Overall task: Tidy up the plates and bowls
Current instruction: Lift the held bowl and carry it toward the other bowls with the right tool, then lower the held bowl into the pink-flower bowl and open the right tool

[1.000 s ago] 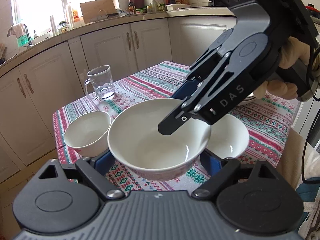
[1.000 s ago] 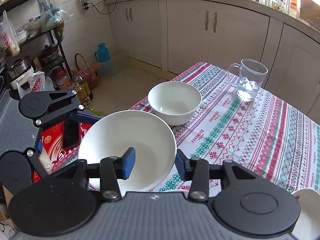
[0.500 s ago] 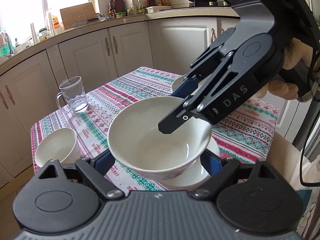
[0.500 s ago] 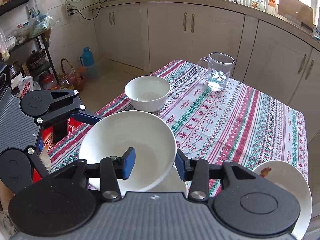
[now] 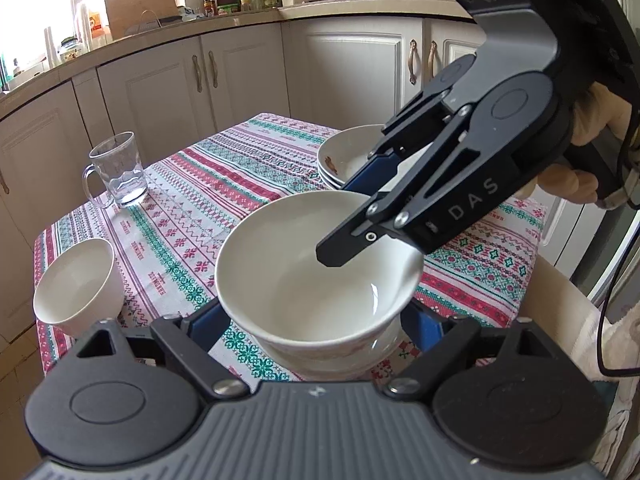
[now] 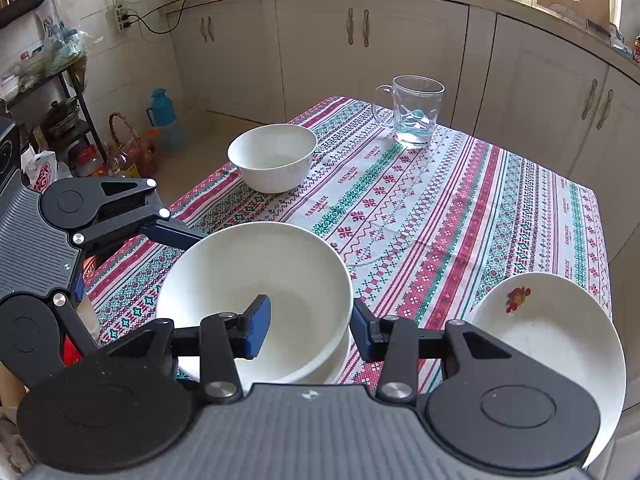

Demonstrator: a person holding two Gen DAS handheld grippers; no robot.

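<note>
A big white bowl (image 5: 316, 264) sits nested in another white bowl (image 5: 360, 360) on the patterned tablecloth (image 5: 224, 184). My left gripper (image 5: 316, 320) is wide around its sides, fingers (image 5: 208, 324) beside the wall. My right gripper (image 6: 308, 320) straddles the bowl's near rim (image 6: 256, 276), one pad inside and one outside, with a gap at each. A smaller white bowl (image 6: 274, 158) stands at the table's far left corner. A stack of plates (image 6: 556, 336) with a red motif stands at the right.
A glass mug (image 6: 416, 112) stands at the far edge of the table. White cabinets (image 6: 360, 48) run behind. A shelf rack (image 6: 48, 92), a basket and a blue jug stand on the floor to the left.
Both grippers carried the big bowl rightward over the table and lowered it into the second bowl. The small bowl and the mug now lie further to the left.
</note>
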